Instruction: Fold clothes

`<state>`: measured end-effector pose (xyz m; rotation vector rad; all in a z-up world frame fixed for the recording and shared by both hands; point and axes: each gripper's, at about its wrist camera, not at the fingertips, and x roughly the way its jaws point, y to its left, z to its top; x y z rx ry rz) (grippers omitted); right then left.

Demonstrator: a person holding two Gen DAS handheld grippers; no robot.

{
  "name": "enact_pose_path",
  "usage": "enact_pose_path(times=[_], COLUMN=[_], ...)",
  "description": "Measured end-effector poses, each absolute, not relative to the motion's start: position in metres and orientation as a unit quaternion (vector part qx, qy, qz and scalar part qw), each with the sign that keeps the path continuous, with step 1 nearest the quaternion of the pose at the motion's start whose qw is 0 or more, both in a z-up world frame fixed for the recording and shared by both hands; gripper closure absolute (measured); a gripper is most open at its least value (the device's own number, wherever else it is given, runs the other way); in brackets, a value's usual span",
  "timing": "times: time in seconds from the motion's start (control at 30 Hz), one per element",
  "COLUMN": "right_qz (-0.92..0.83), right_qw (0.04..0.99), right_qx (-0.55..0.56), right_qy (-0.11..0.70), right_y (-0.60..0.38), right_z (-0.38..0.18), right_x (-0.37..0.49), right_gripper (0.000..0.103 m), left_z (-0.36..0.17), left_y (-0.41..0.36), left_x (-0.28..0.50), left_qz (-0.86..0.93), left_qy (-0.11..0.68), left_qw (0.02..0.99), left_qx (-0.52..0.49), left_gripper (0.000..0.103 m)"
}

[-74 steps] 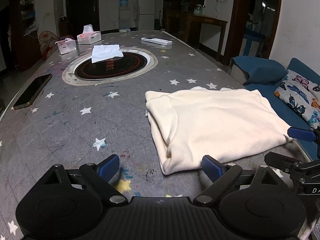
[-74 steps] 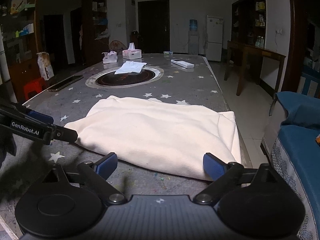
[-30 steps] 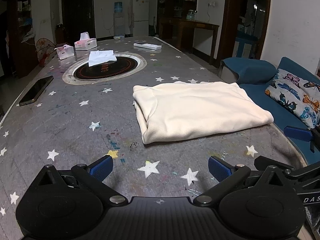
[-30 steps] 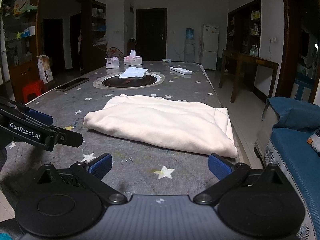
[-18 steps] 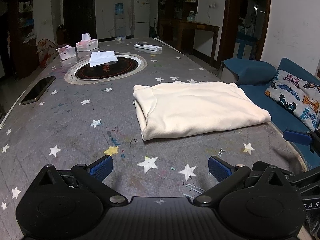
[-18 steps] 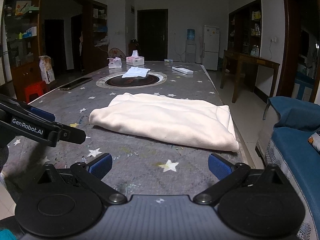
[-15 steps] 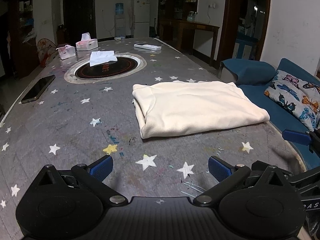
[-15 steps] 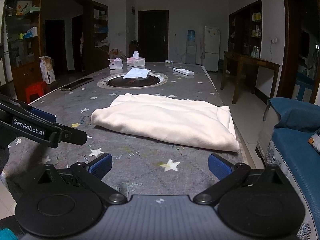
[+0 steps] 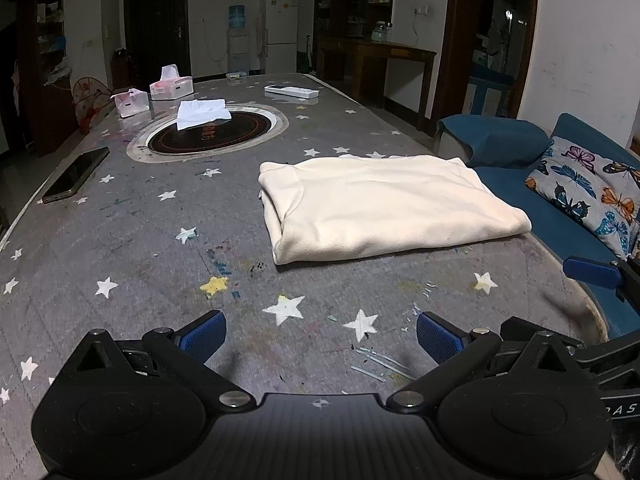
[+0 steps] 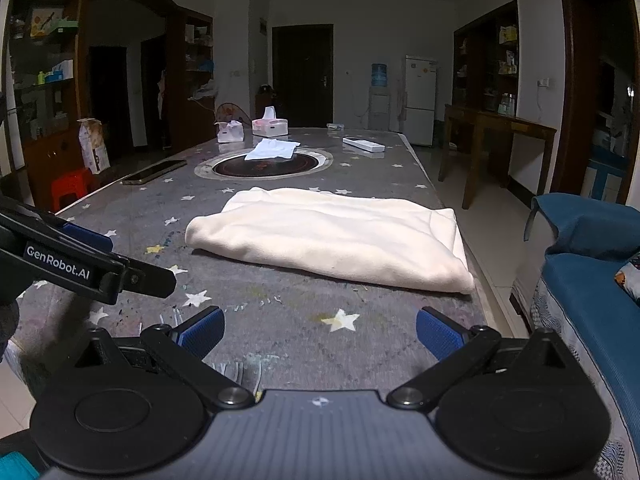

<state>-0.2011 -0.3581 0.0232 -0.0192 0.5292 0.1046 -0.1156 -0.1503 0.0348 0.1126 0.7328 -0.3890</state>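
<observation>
Grey star-print table [image 9: 120, 240] fills most of both frames. Cream folded garment [image 9: 380, 204] lies flat mid-frame, right of centre in the left wrist view, near the table's right edge. Left gripper [image 9: 320, 334] and right gripper [image 10: 320, 332] at bottom centre, both spread wide, holding nothing, well short of the garment. Upper left: phone [image 9: 76, 174], probably face-down, hard to tell.

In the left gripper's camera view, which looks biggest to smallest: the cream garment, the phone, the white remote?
1. cream garment, by far.
2. phone.
3. white remote, though it lies farther away, so its true size versus the phone is unsure.
</observation>
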Motion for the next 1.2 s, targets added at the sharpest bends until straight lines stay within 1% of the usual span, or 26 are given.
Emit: enact_pose_path(times=[1.2], right_qz=[0.054], right_qw=[0.964], right_qx=[-0.003], right_qy=[0.261], right_y=[-0.3568], right_z=[0.0201], right_x=[-0.2081], right_gripper=[0.000], left_z=[0.0340], left_y=[-0.1544], left_x=[-0.1203], left_qz=[-0.188], left_qy=[0.357], left_qw=[0.913], left_qx=[0.058], left_gripper=[0.000])
